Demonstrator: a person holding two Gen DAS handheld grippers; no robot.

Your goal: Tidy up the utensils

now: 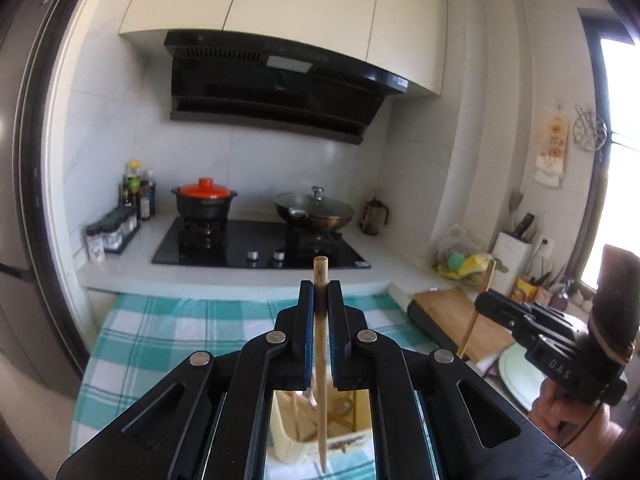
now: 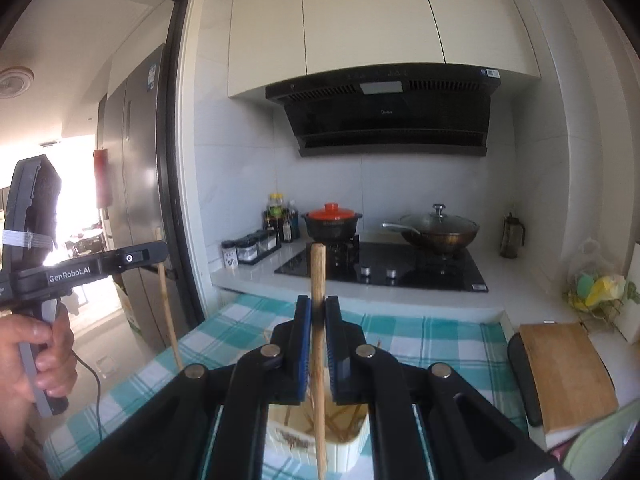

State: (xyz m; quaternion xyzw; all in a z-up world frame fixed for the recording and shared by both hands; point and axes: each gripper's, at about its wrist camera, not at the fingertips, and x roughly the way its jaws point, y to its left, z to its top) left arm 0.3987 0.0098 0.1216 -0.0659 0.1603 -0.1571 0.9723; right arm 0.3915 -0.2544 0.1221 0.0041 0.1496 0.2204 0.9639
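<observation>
1. Both tongs are clamped shut, each on one wooden chopstick held nearly upright: left gripper (image 1: pixel 319 292) grips the left chopstick (image 1: pixel 320 344); right gripper (image 2: pixel 317 308) grips the right chopstick (image 2: pixel 318 360).
2. Checked cloth (image 2: pixel 432 340), teal and white, covers the table at six o'clock of the hob (image 2: pixel 400 268).
3. Utensil holder (image 2: pixel 352 446), cream, stands on the cloth directly beneath the right gripper; in the left wrist view it (image 1: pixel 288 440) lies at six o'clock below the left gripper.
4. Loose sticks (image 2: pixel 340 420) lie inside the holder.
5. Progress, judged: two chopsticks are lifted clear above the holder; their destination is not shown, so sorting seems early, with the holder's remaining contents still to handle.
</observation>
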